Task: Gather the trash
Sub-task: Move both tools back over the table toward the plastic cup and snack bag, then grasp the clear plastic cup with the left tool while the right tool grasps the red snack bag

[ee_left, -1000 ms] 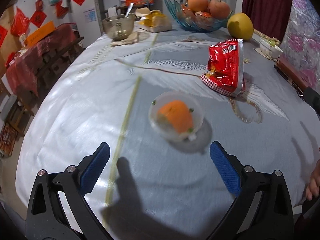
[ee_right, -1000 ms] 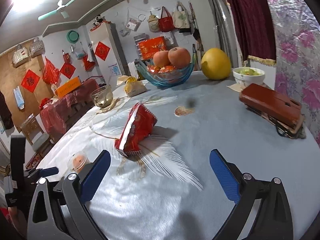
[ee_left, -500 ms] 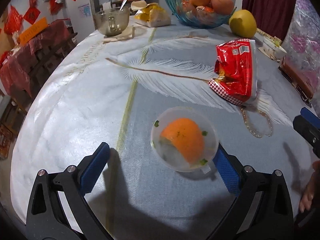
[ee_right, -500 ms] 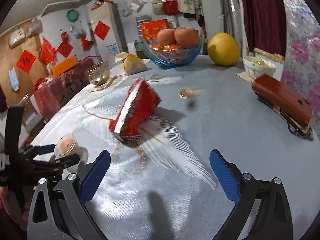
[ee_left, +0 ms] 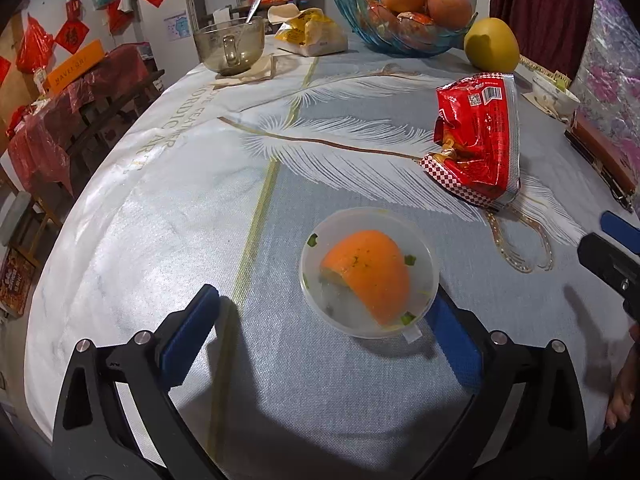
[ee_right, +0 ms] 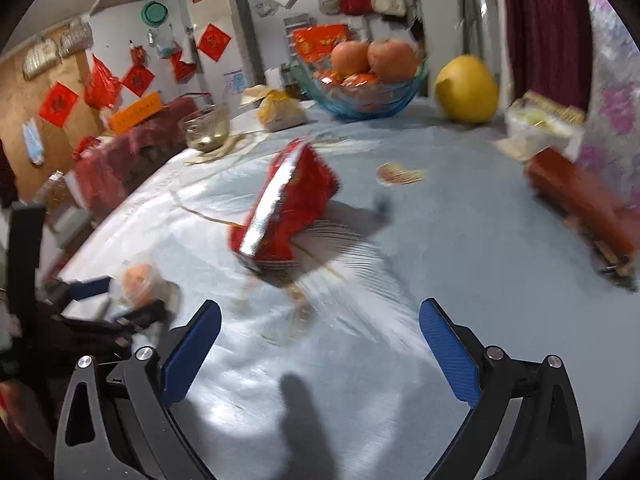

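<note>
A clear plastic cup (ee_left: pixel 368 272) holding an orange peel (ee_left: pixel 370 274) lies on the feather-print tablecloth (ee_left: pixel 160 208). My left gripper (ee_left: pixel 320 320) is open; the cup sits just inside its right finger (ee_left: pixel 454 344), far from the left one. A crumpled red snack bag (ee_left: pixel 478 140) lies beyond the cup to the right. In the blurred right wrist view that red snack bag (ee_right: pixel 288 204) lies ahead of my open right gripper (ee_right: pixel 320 340), with nothing between its fingers. The cup (ee_right: pixel 138 280) shows at the left there, by the left gripper (ee_right: pixel 92 304).
At the table's far end stand a blue glass fruit bowl (ee_left: pixel 404 36), a yellow pomelo (ee_left: pixel 492 44), a glass mug with a spoon (ee_left: pixel 230 46) and a yellow food bag (ee_left: pixel 308 34). A small bowl (ee_left: pixel 554 94) and a brown case (ee_left: pixel 604 152) lie at the right edge.
My left gripper has moved forward over the table, so the cup now sits by its right finger. The right gripper has swung nearer the snack bag.
</note>
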### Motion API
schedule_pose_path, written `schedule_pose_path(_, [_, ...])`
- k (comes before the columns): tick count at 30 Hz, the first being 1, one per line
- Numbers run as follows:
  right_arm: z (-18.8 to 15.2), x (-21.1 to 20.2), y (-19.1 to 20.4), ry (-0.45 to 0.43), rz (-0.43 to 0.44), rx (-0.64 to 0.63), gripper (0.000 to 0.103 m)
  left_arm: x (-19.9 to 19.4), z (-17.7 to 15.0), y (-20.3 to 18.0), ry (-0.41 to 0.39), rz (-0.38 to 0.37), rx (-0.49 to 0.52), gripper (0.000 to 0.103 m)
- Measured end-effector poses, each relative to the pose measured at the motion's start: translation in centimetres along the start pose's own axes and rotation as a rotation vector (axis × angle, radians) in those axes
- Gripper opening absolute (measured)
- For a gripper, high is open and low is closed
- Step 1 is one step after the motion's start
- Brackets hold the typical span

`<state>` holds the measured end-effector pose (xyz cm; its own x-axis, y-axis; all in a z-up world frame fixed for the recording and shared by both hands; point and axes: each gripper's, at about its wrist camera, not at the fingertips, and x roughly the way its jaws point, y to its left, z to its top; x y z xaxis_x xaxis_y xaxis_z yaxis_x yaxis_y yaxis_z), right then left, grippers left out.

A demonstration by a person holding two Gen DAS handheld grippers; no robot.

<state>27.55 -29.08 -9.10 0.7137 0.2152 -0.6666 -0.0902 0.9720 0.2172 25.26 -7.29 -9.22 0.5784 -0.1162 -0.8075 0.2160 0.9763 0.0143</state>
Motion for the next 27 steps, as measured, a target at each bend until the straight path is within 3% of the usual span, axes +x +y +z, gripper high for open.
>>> schedule_pose_path(2, [1.1,0.8,-0.2,-0.004,0.087,0.063,0.097,0.0,0.0,0.0,0.0,0.001,-0.001,0.097])
schedule_pose_path(5, [3.4,2.9,0.5,0.005,0.061,0.073,0.097,0.0,0.0,0.0,0.0,0.001,0.0,0.097])
schedule_pose_path(10, [6.1,7.1,1.0,0.082,0.112,0.127,0.094,0.0,0.0,0.1,0.0,0.001,-0.001,0.097])
schedule_pose_path(13, [6.1,8.1,1.0,0.113,0.12,0.107,0.062,0.0,0.0,0.1,0.0,0.0,0.0,0.097])
schedule_pose_path(14, [5.9,8.1,0.9,0.122,0.129,0.096,0.033,0.0,0.0,0.0,0.0,0.0,0.0,0.097])
schedule_pose_path(15, [5.7,7.8,0.8,0.12,0.136,0.089,0.028,0.0,0.1,0.0,0.0,0.0,0.0,0.097])
schedule_pose_path(19, [5.3,3.6,-0.7,-0.01,0.046,0.059,0.029,0.0,0.1,0.0,0.0,0.0,0.0,0.097])
schedule_pose_path(22, [4.4,1.3,-1.9,-0.04,-0.011,0.033,0.03,0.0,0.1,-0.1,0.0,0.0,0.0,0.097])
schedule_pose_path(27, [2.5,0.5,-2.9,-0.029,0.024,0.046,0.035,0.0,0.0,0.0,-0.001,-0.001,-0.001,0.097])
